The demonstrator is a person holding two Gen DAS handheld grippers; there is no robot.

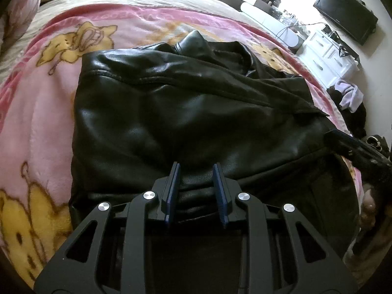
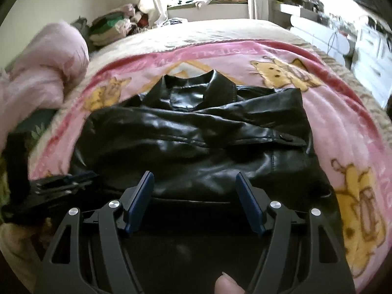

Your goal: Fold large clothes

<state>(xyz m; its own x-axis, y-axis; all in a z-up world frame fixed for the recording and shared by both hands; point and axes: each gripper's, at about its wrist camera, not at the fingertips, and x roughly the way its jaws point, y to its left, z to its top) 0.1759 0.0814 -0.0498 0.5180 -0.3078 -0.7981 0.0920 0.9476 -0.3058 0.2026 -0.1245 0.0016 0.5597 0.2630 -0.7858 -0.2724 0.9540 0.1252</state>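
A black leather jacket (image 1: 171,112) lies on a pink cartoon blanket (image 1: 41,112) on the bed, sleeves folded across its body, collar at the far end. My left gripper (image 1: 196,169) is open, its blue pads straddling the jacket's near hem, holding nothing. My right gripper (image 2: 194,178) is open wide over the jacket (image 2: 196,142) near its hem, empty. The left gripper also shows at the left edge of the right wrist view (image 2: 66,183). The right gripper shows at the right edge of the left wrist view (image 1: 355,147).
A pink quilt (image 2: 41,73) is bunched at the bed's left. Piled clothes (image 2: 115,27) lie beyond it. White drawers (image 1: 328,56), a wall TV (image 1: 348,12) and clothes on the floor (image 1: 350,98) are to the bed's right.
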